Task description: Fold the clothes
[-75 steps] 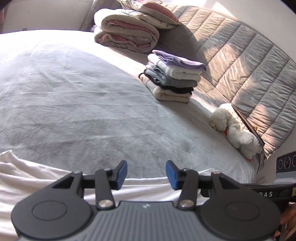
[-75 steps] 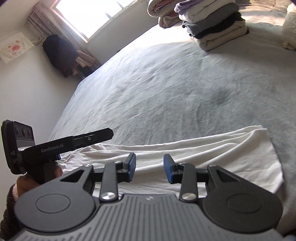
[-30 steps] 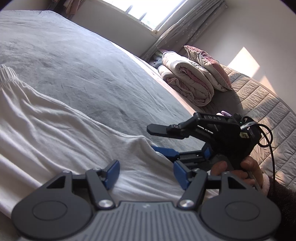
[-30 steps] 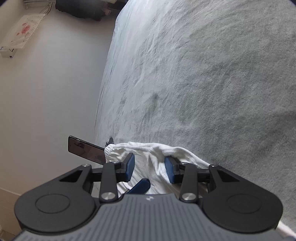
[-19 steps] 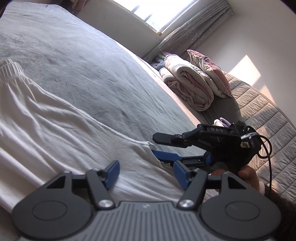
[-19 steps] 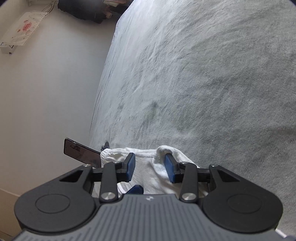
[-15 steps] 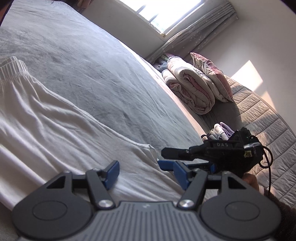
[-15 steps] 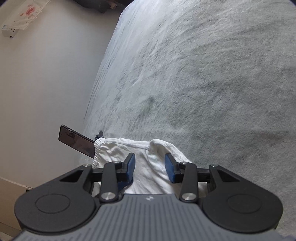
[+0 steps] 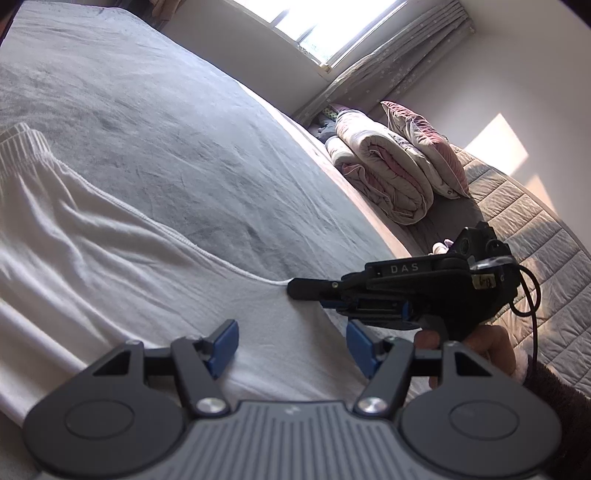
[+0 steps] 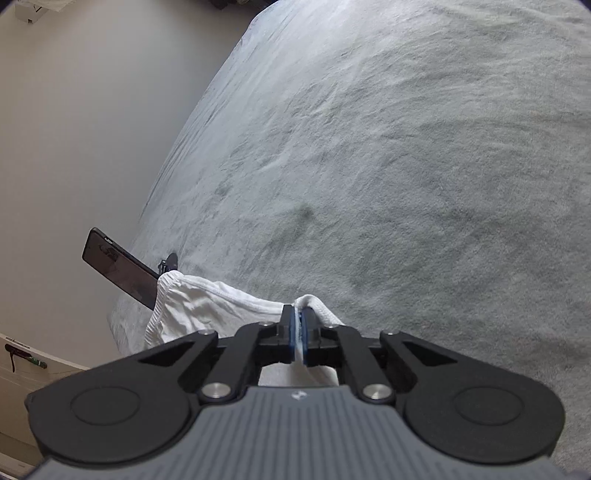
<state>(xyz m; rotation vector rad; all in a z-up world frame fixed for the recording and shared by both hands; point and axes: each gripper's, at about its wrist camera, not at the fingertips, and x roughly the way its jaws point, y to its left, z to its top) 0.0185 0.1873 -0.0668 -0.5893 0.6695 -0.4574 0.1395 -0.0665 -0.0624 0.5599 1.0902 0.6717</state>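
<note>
A white garment (image 9: 92, 258) lies spread on the grey bed cover (image 9: 166, 122), its ribbed hem at the far left. My left gripper (image 9: 291, 345) hovers open just over the cloth, with nothing between its blue pads. In the left wrist view my right gripper (image 9: 334, 302) sits at the garment's right corner, held by a hand (image 9: 491, 350). In the right wrist view my right gripper (image 10: 298, 332) is shut, a fold of the white garment (image 10: 207, 306) pinched between its pads and lifted off the bed cover (image 10: 406, 166).
A rolled duvet (image 9: 384, 177) and a pillow (image 9: 424, 144) lie at the head of the bed against a quilted headboard (image 9: 535, 229). A window (image 9: 325, 22) is behind. In the right wrist view a dark phone on a stand (image 10: 118, 267) stands at the bed's edge by a wall (image 10: 74, 110).
My right gripper closed on the garment's corner and raised it slightly, rolling as it went. My left gripper stayed where it was, still open.
</note>
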